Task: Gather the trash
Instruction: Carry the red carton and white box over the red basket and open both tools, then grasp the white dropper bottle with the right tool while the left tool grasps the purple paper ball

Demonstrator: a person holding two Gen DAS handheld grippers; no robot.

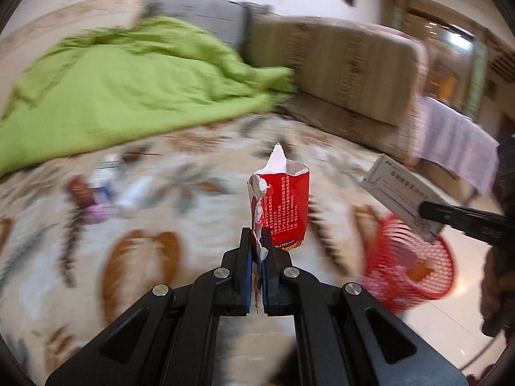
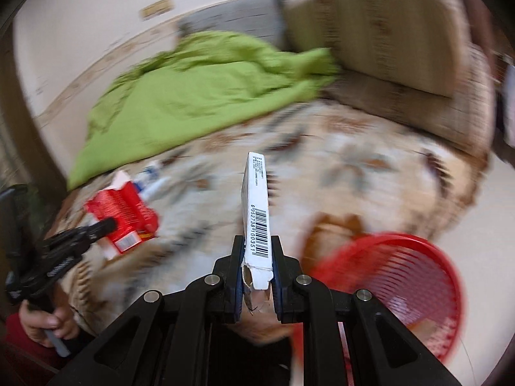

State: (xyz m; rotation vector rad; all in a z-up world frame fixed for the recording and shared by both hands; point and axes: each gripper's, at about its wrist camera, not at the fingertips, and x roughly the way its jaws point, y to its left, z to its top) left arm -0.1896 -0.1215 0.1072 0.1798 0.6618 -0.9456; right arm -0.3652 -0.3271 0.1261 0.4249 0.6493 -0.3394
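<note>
You cannot make out the blurred litter [image 1: 106,189] at left centre, and the red basket [image 2: 405,289] smears into the frame's lower right edge.

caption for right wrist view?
Right gripper clamps white barcoded box beside red basket.

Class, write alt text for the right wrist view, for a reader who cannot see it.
The right tool grips a flat white carton with a barcode, torn at its near end, above a patterned bedspread. To the left, the left tool holds a torn red carton; a red mesh basket sits lower right, a green blanket behind.
</note>
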